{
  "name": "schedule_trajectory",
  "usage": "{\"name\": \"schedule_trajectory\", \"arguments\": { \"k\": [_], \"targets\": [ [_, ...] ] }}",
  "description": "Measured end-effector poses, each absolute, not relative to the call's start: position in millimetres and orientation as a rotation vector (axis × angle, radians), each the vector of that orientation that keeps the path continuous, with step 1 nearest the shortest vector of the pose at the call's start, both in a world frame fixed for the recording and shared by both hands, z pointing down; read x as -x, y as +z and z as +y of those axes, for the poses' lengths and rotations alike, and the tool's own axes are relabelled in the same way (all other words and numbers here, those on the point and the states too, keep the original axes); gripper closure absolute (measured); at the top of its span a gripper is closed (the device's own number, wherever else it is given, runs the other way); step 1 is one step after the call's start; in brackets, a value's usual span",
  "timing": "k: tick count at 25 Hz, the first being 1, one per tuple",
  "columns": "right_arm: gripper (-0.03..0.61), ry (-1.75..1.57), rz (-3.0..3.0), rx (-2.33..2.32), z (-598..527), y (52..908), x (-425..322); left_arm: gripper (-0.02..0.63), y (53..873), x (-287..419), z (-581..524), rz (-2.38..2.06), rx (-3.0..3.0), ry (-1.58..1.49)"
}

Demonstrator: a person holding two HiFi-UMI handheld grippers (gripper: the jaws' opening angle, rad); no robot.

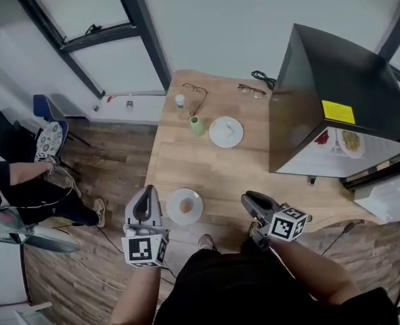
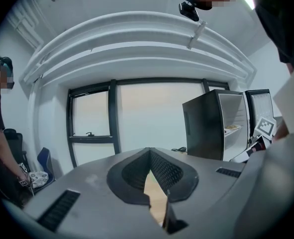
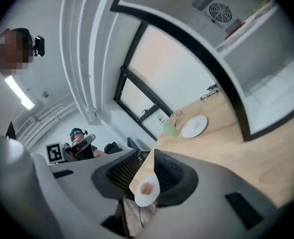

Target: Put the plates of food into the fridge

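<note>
A white plate with a brown piece of food (image 1: 185,206) lies on the wooden table (image 1: 213,168) near its front edge, between my two grippers. My left gripper (image 1: 146,192) hangs just left of it, and its jaws (image 2: 149,156) stand a little apart with only table showing between them. On the plate's right, my right gripper (image 1: 248,198) is open and empty; that plate (image 3: 147,189) shows through its gap. Farther back sits a second white plate (image 1: 226,131). The black fridge (image 1: 321,93) stands open at the right, a plate of food (image 1: 352,141) on its shelf.
A green cup (image 1: 196,125) stands left of the far plate, and two pairs of glasses (image 1: 195,90) lie at the table's back. A seated person (image 1: 24,181) and a blue chair (image 1: 47,107) are on the floor to the left.
</note>
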State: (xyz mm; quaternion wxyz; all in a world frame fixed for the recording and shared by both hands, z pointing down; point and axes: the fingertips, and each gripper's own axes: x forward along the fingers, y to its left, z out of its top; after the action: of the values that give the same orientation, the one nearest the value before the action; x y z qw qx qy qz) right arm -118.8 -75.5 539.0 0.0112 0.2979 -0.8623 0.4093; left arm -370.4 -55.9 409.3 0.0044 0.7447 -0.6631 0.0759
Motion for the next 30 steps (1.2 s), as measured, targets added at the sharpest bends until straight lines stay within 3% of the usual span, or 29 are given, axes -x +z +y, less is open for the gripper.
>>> {"name": "schedule_trajectory", "arguments": {
  "k": [5, 9, 14, 22, 24, 28, 30],
  "targets": [
    [0.459, 1.496, -2.463, -0.895, -23, 615, 192, 0.611, 435, 411, -36, -2.037, -2.301, 0.258],
    [0.408, 1.636, -2.291, -0.913, 14, 668, 230, 0.611, 453, 436, -20, -2.003, -2.291, 0.281],
    [0.372, 1.896, -2.15, -1.019, 17, 705, 252, 0.611, 468, 461, -4, -1.972, -2.304, 0.35],
    [0.37, 2.087, -2.048, -1.078, 4, 749, 284, 0.611, 465, 495, 16, -2.011, -2.291, 0.435],
    [0.378, 2.116, -2.017, -1.063, 4, 757, 288, 0.611, 469, 498, 24, -2.013, -2.284, 0.45],
    [0.529, 2.178, -2.012, -0.961, 23, 751, 300, 0.611, 469, 513, 49, -2.033, -2.208, 0.453],
    [0.541, 2.207, -2.043, -0.942, 20, 740, 302, 0.611, 466, 518, 45, -2.041, -2.213, 0.447]
  ]
}}
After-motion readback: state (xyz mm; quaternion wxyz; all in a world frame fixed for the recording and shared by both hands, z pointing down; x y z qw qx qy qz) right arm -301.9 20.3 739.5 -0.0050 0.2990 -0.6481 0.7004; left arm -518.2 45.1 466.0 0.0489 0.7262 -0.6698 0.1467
